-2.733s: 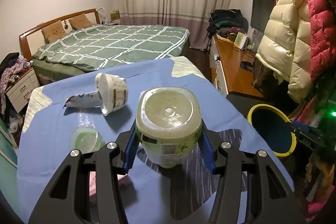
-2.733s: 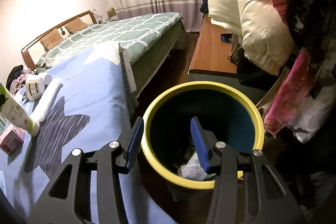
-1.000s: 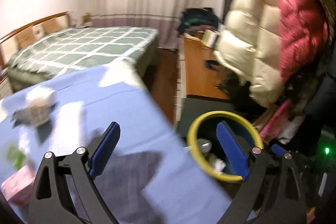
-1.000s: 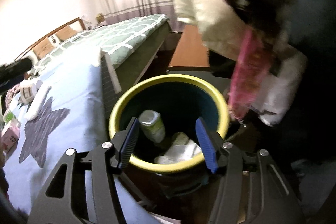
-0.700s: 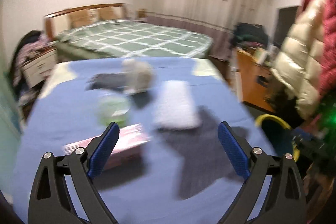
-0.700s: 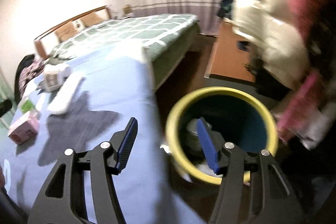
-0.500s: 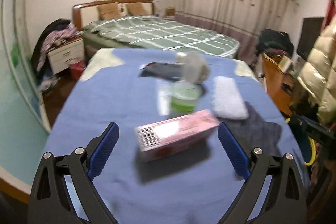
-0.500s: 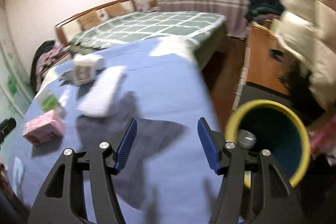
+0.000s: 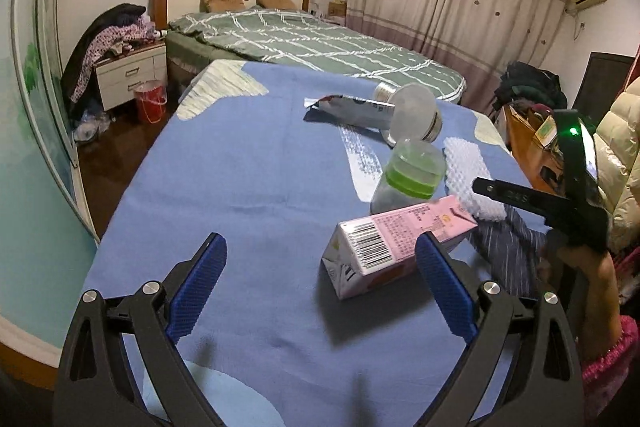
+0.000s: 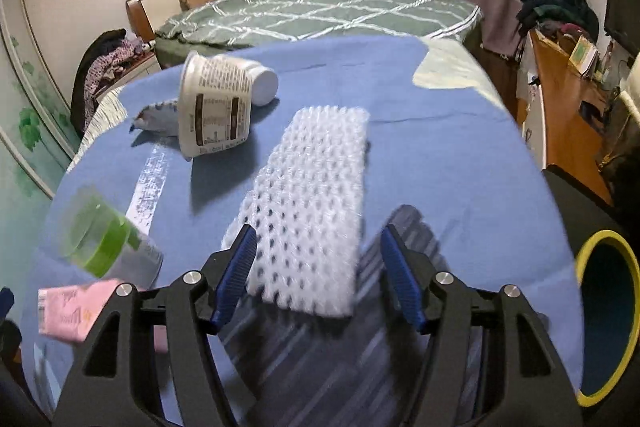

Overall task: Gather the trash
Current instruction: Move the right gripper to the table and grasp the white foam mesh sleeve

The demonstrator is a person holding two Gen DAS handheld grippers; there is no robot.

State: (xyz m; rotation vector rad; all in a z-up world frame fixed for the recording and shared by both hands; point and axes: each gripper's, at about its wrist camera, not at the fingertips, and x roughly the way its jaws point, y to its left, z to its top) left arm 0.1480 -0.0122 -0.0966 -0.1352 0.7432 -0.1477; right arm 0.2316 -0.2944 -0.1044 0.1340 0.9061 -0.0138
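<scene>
Trash lies on a blue cloth-covered table [image 9: 248, 187]. A pink carton [image 9: 396, 239] lies on its side just ahead of my open, empty left gripper [image 9: 320, 283], nearer its right finger. Behind it stand a green-capped plastic bottle [image 9: 408, 175], a white foam net [image 9: 472, 179], a white cup [image 9: 412, 117] on its side and a flat wrapper [image 9: 352, 109]. My right gripper [image 10: 318, 275] is open and empty with the foam net [image 10: 316, 211] between its fingertips. The yellow-rimmed bin [image 10: 608, 315] stands off the table's right side.
In the right wrist view the white cup [image 10: 216, 111], the green-capped bottle [image 10: 108, 247] and the pink carton [image 10: 80, 311] lie left of the net. A bed [image 9: 304, 43], a nightstand [image 9: 132, 75] and a wooden desk [image 10: 564, 103] surround the table.
My left gripper let the jar go into the bin, then swung back left over the table to the pink carton. My right gripper swung from the bin to the foam net.
</scene>
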